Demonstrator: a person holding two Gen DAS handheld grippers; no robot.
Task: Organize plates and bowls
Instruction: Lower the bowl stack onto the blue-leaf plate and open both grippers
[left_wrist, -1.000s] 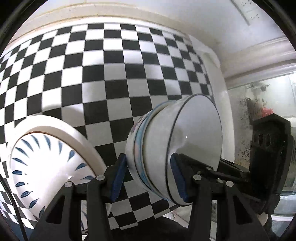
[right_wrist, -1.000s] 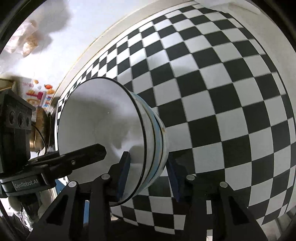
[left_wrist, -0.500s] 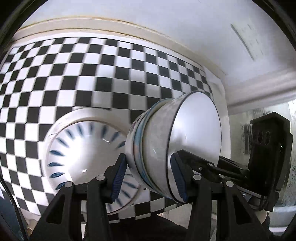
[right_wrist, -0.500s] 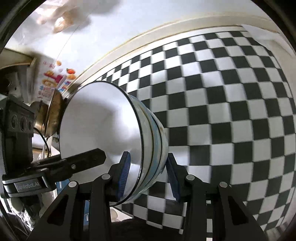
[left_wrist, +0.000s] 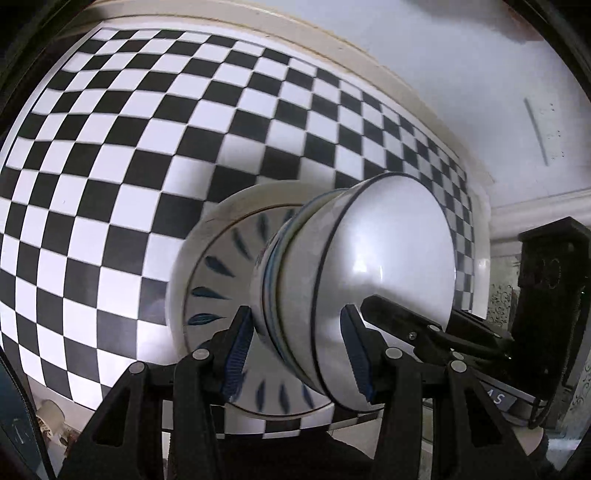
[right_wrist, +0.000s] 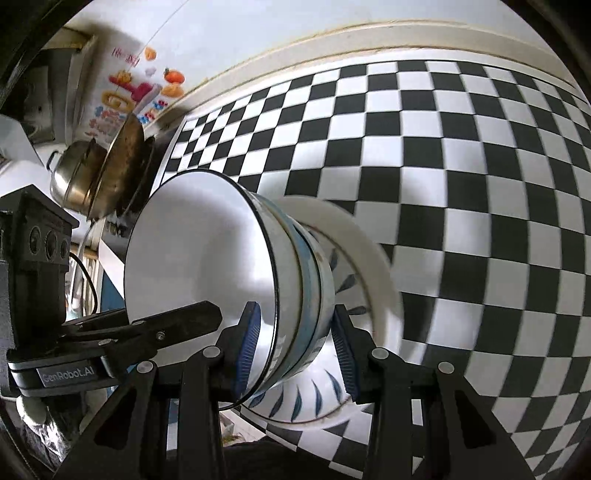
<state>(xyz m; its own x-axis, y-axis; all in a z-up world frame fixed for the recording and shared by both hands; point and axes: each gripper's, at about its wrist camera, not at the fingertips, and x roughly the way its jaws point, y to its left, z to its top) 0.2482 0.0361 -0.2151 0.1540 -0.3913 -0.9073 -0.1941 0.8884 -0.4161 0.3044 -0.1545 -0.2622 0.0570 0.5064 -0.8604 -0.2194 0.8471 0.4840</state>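
Both grippers hold one stack of nested white bowls with blue bands (left_wrist: 332, 288) from opposite sides of its rim. My left gripper (left_wrist: 295, 350) is shut on the stack's near rim. My right gripper (right_wrist: 295, 347) is shut on the same stack (right_wrist: 236, 266). The stack hangs just above a white plate with blue leaf marks (left_wrist: 218, 273), which lies on the black-and-white checkered table (left_wrist: 110, 166). The plate also shows in the right wrist view (right_wrist: 354, 258), behind the stack.
A metal pot (right_wrist: 85, 177) and a printed package (right_wrist: 122, 92) stand past the table's edge in the right wrist view. A white wall (left_wrist: 443, 74) borders the table's far side.
Both grippers have carried the bowl stack across the table. The blue-leaf plate has come from the left edge of the left view to directly behind the stack.
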